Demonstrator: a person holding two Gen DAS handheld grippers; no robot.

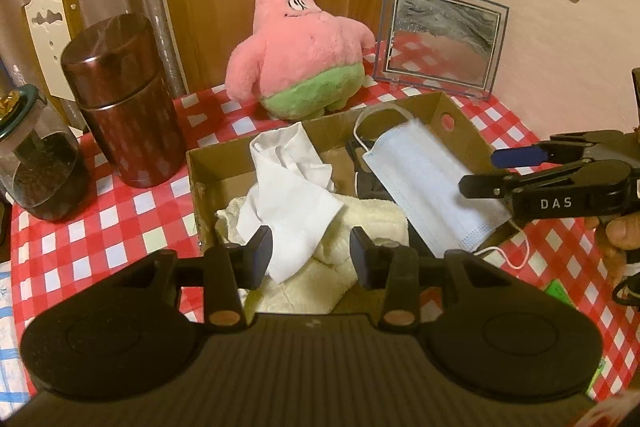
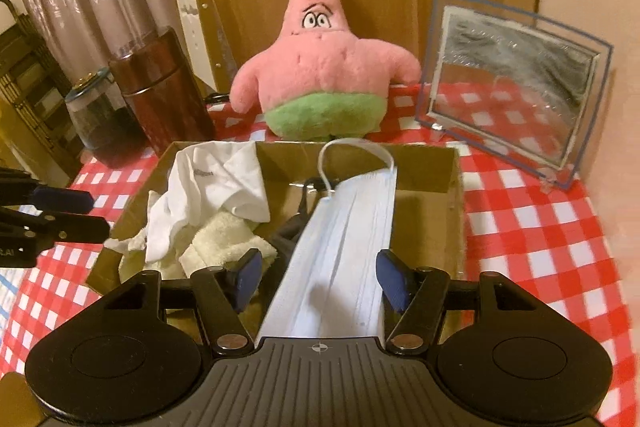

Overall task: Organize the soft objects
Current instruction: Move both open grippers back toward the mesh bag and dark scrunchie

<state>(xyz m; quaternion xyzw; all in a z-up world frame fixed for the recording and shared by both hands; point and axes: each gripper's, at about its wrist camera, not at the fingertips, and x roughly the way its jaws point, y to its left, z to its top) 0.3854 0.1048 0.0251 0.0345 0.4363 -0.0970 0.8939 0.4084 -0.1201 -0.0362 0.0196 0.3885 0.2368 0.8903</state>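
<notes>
Box [image 2: 448, 171], part-filled: both grippers [image 1: 310, 253] [image 2: 318, 277] spread, empty; mask [image 2: 344, 251] overhangs rim, best nudged fully inside before plush [image 2: 320, 67].

Matte black plastic throughout. Left gripper [image 1: 311, 257]: ribbed centre deck, two round flat housings either side, two linkage arms on copper-coloured pivot pins, dark rectangular pads [image 1: 261, 255] on the fingertips. Right gripper [image 2: 318, 277]: same build, small crosshair mark on the deck, pads [image 2: 247, 277] dark blue. Side-on in the left wrist view: right gripper [image 1: 478, 171] with white "DAS" lettering on the body, small silver screws at the joints, one blue pad. Bare skin of the right hand [image 1: 614, 239] behind it.
</notes>
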